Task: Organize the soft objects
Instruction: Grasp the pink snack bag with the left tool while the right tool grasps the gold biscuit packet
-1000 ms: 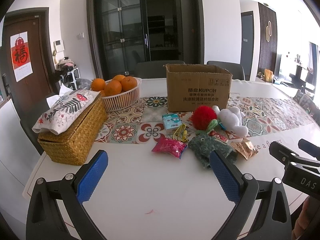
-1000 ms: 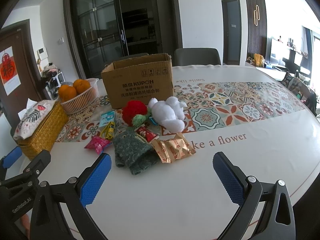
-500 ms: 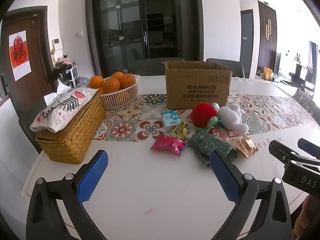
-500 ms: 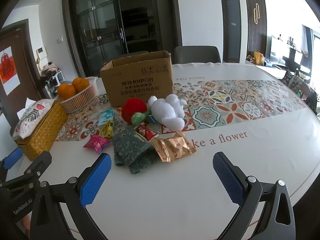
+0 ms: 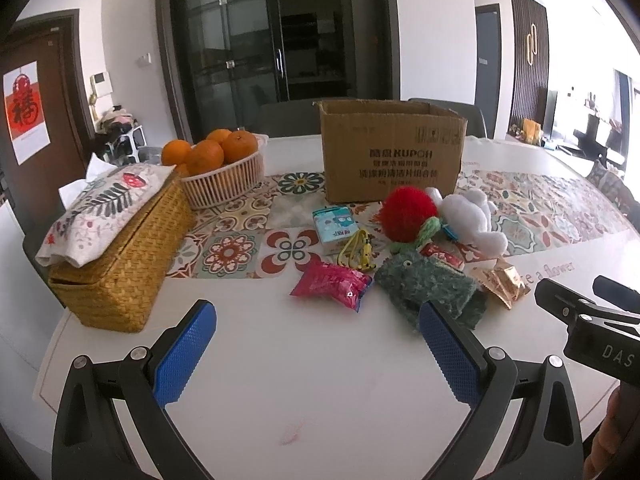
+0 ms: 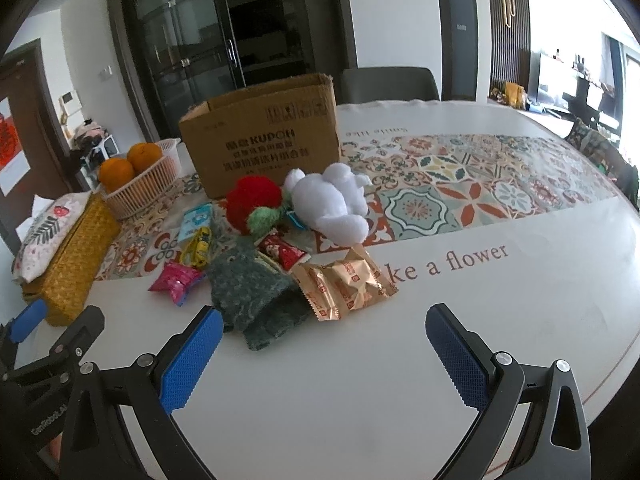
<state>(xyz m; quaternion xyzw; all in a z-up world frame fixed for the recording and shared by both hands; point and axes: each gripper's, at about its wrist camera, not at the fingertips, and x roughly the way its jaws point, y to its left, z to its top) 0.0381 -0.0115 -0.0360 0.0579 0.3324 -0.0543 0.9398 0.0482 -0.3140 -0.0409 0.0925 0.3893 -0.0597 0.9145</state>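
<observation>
Your left gripper (image 5: 316, 344) hangs wide open over bare white table (image 5: 320, 400), nothing between the blue pads — same for your right gripper (image 6: 320, 346), jaws spread wide, empty.

The soft stuff sits in a pile just in front of the cardboard box (image 5: 392, 152), which stands open-topped on the patterned runner. Red pom-pom (image 5: 406, 212) and white plush (image 6: 332, 204) lie nearest the box, touching each other. Green knitted toy (image 6: 248, 288) lies closest to you, its edge right by the right gripper's left finger.

Mixed in w/ them: pink snack pack (image 5: 330, 284), gold wrappers (image 6: 344, 284), small red packet (image 6: 282, 254).
</observation>
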